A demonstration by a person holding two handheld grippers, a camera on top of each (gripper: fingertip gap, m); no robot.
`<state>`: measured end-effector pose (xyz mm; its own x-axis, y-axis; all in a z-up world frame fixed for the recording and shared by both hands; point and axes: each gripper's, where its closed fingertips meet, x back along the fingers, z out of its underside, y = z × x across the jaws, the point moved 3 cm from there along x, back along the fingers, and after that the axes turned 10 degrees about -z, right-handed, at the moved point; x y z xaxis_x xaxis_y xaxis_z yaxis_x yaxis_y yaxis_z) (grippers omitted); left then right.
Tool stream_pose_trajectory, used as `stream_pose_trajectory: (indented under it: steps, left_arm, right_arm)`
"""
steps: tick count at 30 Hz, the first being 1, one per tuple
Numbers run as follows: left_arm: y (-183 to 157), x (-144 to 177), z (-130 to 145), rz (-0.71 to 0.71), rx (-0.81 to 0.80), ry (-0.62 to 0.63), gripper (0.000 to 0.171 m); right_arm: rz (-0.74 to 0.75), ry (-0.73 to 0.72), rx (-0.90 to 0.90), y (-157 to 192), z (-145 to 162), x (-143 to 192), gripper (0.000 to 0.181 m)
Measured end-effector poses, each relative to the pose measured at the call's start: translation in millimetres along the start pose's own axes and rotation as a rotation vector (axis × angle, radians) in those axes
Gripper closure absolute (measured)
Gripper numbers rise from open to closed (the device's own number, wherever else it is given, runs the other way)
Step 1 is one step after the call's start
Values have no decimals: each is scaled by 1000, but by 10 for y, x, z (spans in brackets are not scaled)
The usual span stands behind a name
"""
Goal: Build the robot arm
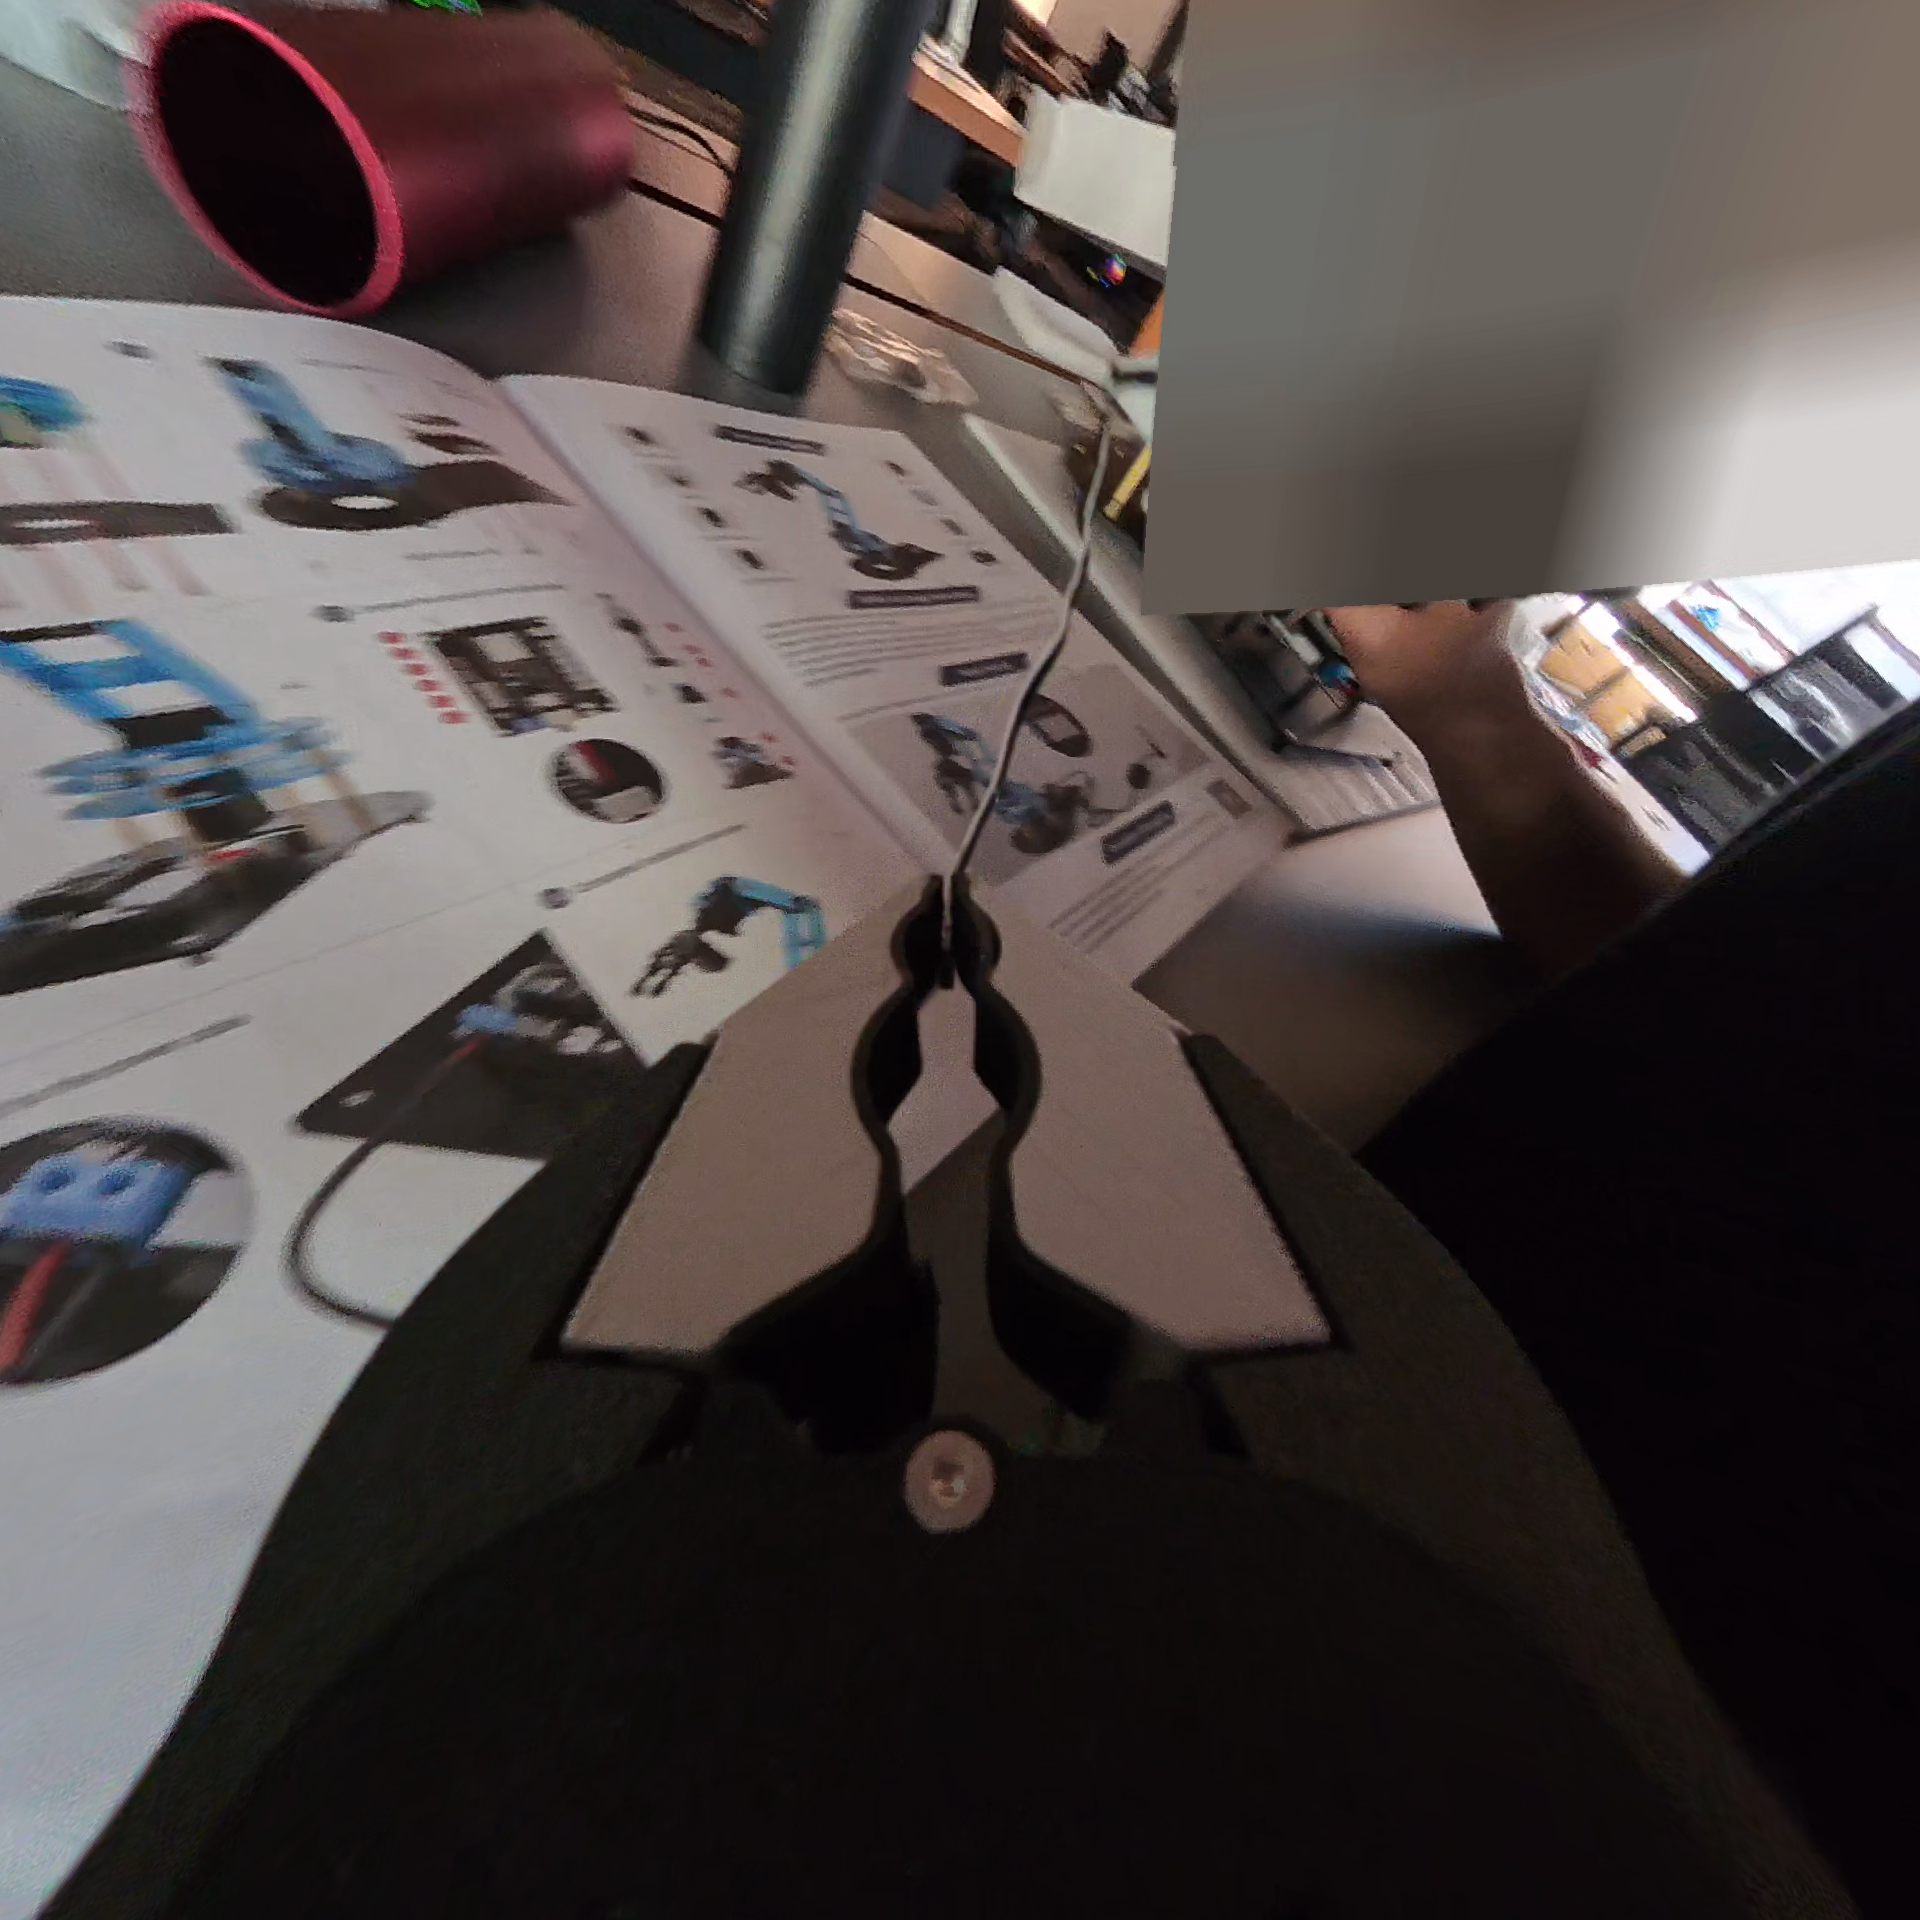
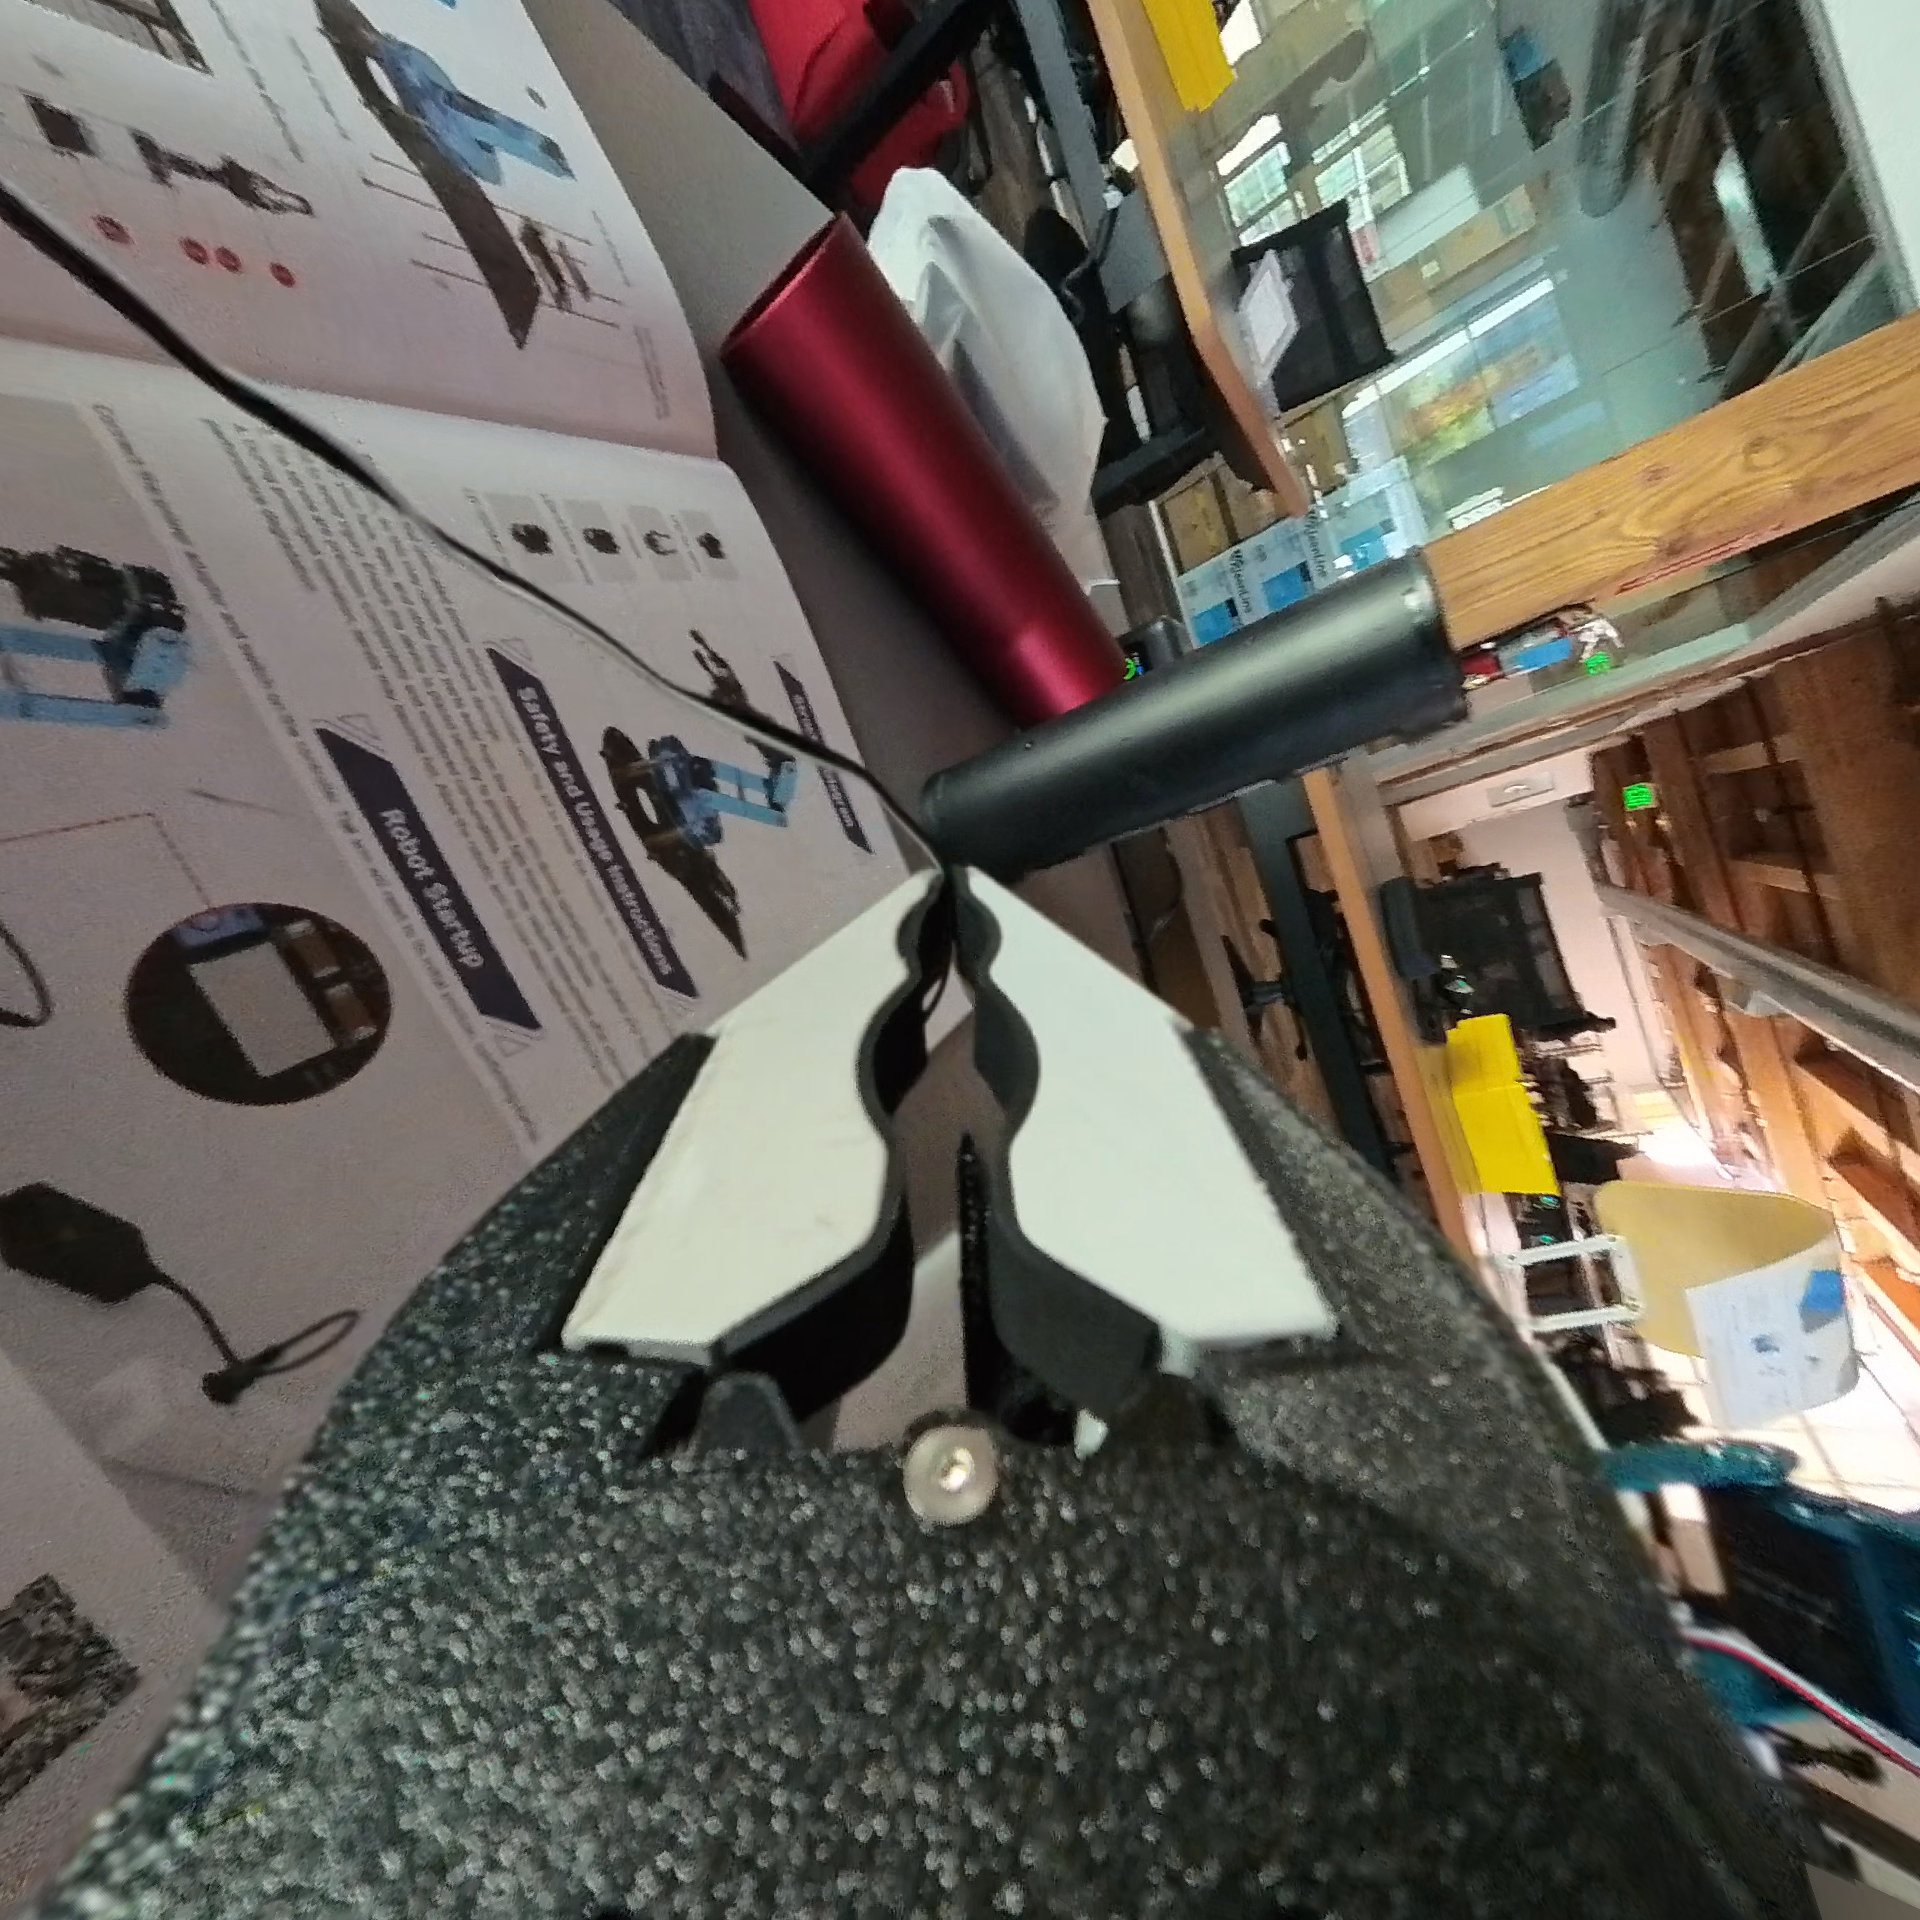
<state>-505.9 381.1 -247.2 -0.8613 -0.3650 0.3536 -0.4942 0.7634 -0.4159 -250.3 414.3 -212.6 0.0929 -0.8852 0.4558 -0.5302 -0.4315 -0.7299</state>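
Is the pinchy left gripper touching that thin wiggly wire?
Touching. In the left wrist view the left gripper is shut on the thin wire, whose end sits pinched between the fingertips above the open booklet.

Left tongs (image 1: pixel 948 914): black speckled housing, two pale grey finger plates with wavy black inner edges, one silver screw (image 1: pixel 948 1493) at the base. Right tongs (image 2: pixel 951 904): identical build, matching silver screw (image 2: pixel 954 1475).

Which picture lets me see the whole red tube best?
The right wrist view: the red tube lies on the table there, its whole side showing, sharp, beside the open booklet. The left wrist view shows the same tube blurred and cut off at the top edge, mostly its dark open mouth.
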Motion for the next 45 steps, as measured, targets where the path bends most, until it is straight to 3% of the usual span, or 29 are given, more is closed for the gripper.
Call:
stream_pose_trajectory:
  steps: [4, 11, 16, 20, 26, 35, 40, 45]
  left_arm:
    - [-330, -143, 57, 51, -133, 96, 171]
    - [-1233, -610, 37, 168, -337, 145, 171]
    - [-1698, -988, -180, 96, -461, 87, 170]
    - [-2079, -1272, -360, 91, -494, 68, 166]
    - [-2535, -1878, -838, 23, -518, 37, 159]
    - [-3325, -2763, -1598, 23, -643, -96, 156]
    - [-3494, -3096, -1683, 5, -568, -76, 127]
    - [-3481, -3354, -1621, 7, -396, -12, 131]
  right_arm:
    - [115, 15, 38, -231, 138, 268, 181]
    - [53, -48, -120, -461, 753, 1059, 181]
    - [165, -135, 104, -873, 1185, 1742, 181]
    - [23, -312, 54, -1038, 1611, 2042, 181]
    - [-33, -326, -26, -1135, 2272, 2142, 181]
    - [-216, -390, -581, -948, 2699, 2108, 181]
    - [-149, -328, -487, -963, 2777, 2081, 181]
    - [-134, -357, -467, -979, 2711, 2155, 181]
